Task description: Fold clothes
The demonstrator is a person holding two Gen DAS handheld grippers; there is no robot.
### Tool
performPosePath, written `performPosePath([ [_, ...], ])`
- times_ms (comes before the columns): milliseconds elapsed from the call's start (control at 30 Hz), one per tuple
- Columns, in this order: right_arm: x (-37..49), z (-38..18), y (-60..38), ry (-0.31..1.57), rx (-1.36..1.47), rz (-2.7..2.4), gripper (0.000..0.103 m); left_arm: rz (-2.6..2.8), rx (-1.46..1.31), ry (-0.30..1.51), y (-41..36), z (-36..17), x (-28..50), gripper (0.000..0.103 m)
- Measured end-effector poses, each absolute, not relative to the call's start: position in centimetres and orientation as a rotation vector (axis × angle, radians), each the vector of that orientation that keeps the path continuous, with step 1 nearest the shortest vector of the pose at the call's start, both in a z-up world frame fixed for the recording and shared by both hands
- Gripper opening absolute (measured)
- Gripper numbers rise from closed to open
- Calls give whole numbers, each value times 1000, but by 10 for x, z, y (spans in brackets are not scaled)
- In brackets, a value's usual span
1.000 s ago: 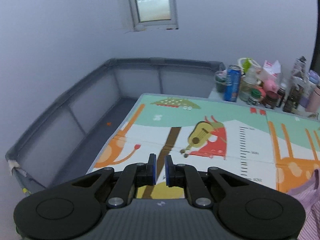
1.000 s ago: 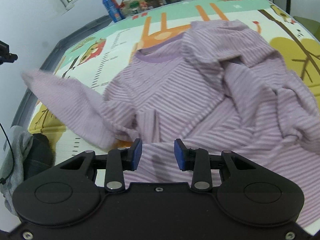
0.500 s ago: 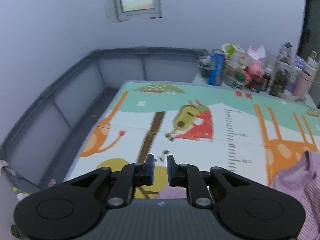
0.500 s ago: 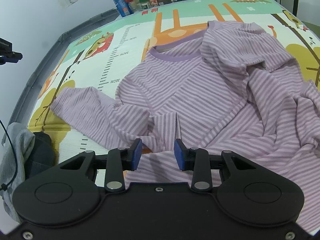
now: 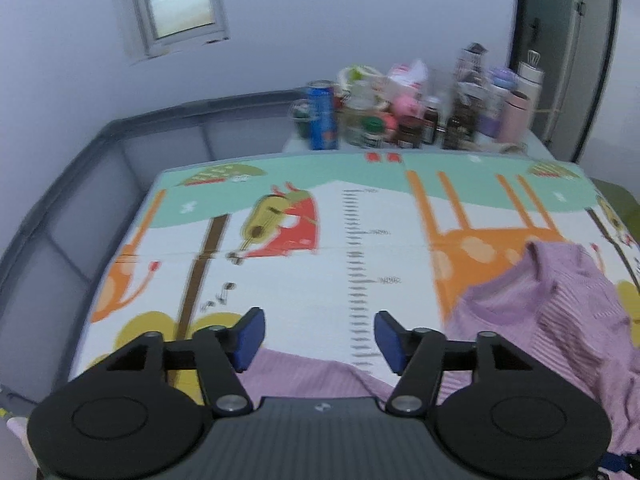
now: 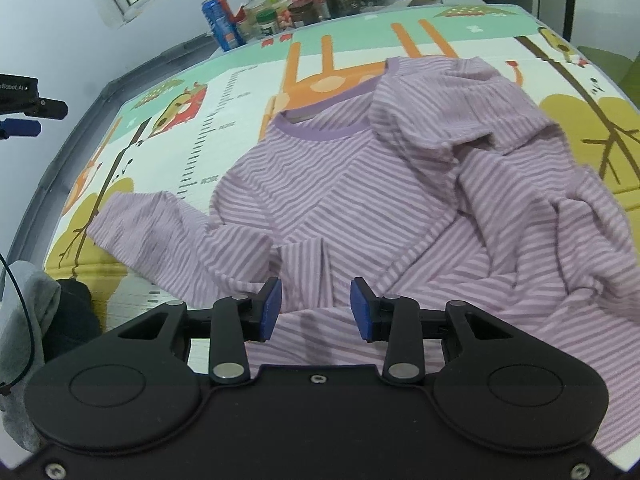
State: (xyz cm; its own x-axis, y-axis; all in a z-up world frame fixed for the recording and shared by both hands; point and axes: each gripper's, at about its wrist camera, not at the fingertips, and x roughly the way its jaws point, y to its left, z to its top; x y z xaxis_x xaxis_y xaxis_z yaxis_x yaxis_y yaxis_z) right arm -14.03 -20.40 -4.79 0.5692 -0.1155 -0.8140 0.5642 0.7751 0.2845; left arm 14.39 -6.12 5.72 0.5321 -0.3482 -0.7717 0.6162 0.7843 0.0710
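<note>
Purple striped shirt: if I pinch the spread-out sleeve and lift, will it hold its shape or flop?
Likely floppy: the purple striped shirt already lies in soft folds and bunches. The sleeve looks thin, so it should drape from the pinch. It probably drags the body across the play mat.

— Underneath everything? 
— Cartoon play mat [image 5: 320,264]: giraffe legs, a guitar, a ruler scale, trees.
— Round its edge? 
— Grey padded fence [image 5: 132,148], running along the left and far sides.
— Past the far edge? 
— Crowded with bottles and jars [image 5: 424,120]; blue can [image 5: 321,116] at the left end, pink flask [image 5: 513,117] at the right.
— On the wall? 
— Small window [image 5: 180,2], up left.
— Lower left, from the right camera? 
— Grey and dark clothes [image 6: 36,320], heaped beside the mat.
</note>
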Motion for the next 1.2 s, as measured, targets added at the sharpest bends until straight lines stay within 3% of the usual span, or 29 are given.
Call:
performPosePath([
  [100,-150,-48,-207,876,576,-441,37,-628,357,827,-71,54,122,81],
  [367,-172,-47,-215,848,603,-476,40,-760,362,911,-90,22,65,89],
  [833,-203,-66,-213,898,606,-454,41,-875,469,1025,-103,-50,-21,90],
  [1200,-216,-92,-209,998,564,-427,41,-827,488,1082,-92,-97,-46,90],
])
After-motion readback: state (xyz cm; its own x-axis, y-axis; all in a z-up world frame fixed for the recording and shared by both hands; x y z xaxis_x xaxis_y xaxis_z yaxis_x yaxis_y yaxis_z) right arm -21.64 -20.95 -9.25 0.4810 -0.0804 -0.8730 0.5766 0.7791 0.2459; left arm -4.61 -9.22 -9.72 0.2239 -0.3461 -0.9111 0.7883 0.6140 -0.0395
